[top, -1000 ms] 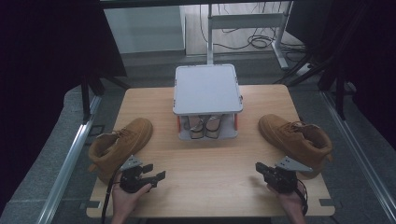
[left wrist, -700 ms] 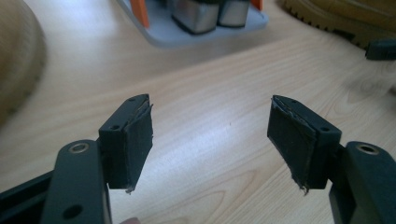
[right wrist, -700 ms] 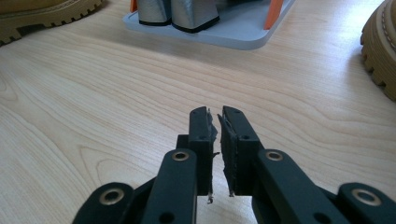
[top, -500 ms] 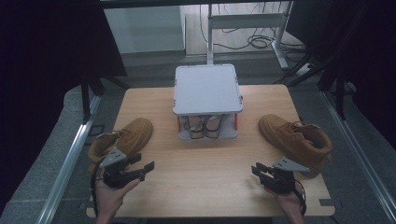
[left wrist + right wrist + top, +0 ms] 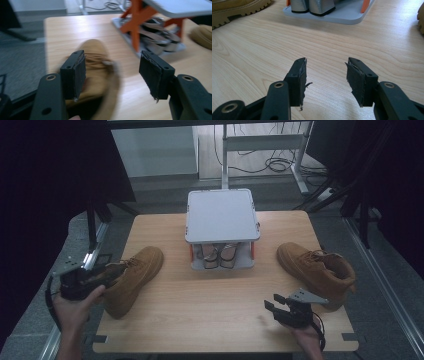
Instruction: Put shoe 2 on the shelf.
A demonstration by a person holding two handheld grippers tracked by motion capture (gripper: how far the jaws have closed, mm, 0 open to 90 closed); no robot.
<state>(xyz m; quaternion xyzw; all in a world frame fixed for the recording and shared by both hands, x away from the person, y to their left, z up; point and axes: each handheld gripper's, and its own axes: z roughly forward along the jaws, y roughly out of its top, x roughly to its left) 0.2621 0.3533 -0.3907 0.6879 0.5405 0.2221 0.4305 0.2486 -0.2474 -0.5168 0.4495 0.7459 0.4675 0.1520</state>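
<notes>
Wooden table [image 5: 225, 315] inspected: left claw [image 5: 112, 72] gaping over left boot [image 5: 132, 277], jaws just narrowing with nothing pinched; advising centring on collar before closing.

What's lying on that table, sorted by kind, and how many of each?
Tan boots: 2, the left boot and the right boot
Grey shoe rack: 1
Pairs of shoes on its lower shelf: 1
Total: 4

table [image 5: 210, 310]: light wood | left boot [image 5: 135, 275] | grey rack [image 5: 222, 215] centre | right boot [image 5: 315, 270]
</notes>
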